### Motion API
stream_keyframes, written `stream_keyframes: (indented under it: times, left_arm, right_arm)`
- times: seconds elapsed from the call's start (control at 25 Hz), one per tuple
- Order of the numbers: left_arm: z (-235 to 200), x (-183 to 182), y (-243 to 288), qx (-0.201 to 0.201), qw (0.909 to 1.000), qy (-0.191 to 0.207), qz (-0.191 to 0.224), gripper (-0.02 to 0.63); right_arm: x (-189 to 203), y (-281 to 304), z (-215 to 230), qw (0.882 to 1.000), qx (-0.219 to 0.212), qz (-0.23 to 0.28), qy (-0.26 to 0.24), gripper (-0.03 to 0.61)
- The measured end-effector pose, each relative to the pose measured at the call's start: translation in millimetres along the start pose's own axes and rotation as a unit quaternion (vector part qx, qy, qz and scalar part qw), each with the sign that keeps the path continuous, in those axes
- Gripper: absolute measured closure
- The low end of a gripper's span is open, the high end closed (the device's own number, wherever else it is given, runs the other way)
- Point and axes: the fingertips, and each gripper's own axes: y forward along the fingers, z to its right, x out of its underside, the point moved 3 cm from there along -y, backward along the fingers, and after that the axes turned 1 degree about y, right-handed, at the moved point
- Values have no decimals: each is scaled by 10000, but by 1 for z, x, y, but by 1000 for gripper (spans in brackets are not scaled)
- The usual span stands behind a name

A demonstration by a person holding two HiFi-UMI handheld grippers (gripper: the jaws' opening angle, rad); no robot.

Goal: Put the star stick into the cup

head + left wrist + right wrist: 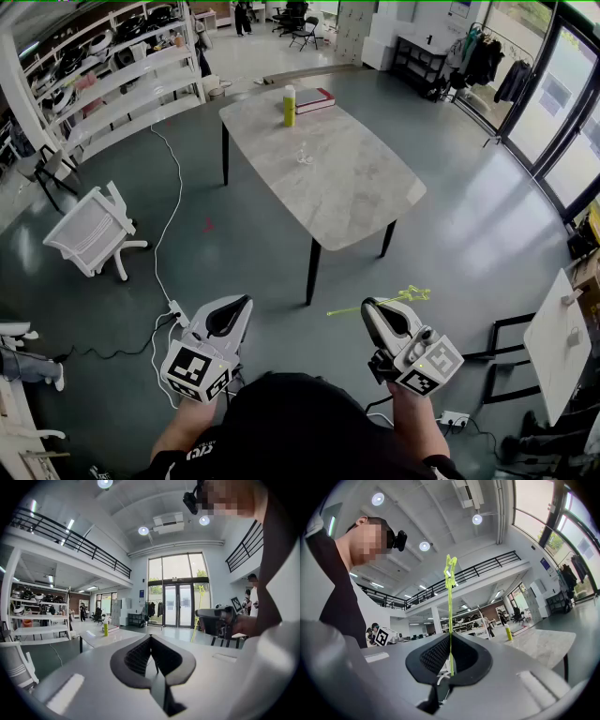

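Observation:
The star stick (394, 300) is a thin yellow-green rod with a star at its end. My right gripper (373, 307) is shut on it, low in the head view and well short of the table. In the right gripper view the star stick (450, 603) rises straight up from the pinched jaws of the right gripper (450, 637), star on top. The cup (303, 155) is a small clear glass standing near the middle of the grey table (356, 202). My left gripper (234, 309) is held beside the right one. Its jaws (150, 638) are shut with nothing between them.
A yellow bottle (289, 106) and a red book (315, 99) sit at the table's far end. A white chair (92, 230) lies tipped on the floor at left, with a cable and power strip (176, 313) near it. Shelving (112, 75) lines the left wall. A small white table (559, 342) stands at right.

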Motion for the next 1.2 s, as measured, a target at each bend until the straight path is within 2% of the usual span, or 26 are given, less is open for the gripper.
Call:
stream_keyframes:
  times: [0.56, 0.88, 1.2]
  left_arm:
    - [-4, 7, 2, 30, 10000, -4, -30, 611]
    - [-36, 12, -16, -30, 10000, -35, -10, 611]
    - [-61, 25, -38, 82, 10000, 16, -55, 611]
  right_arm:
    - [4, 5, 3, 9998, -6, 21, 190, 557]
    - [9, 35, -9, 9998, -7, 71, 166, 557]
    - [31, 61, -36, 9998, 83, -58, 152, 557]
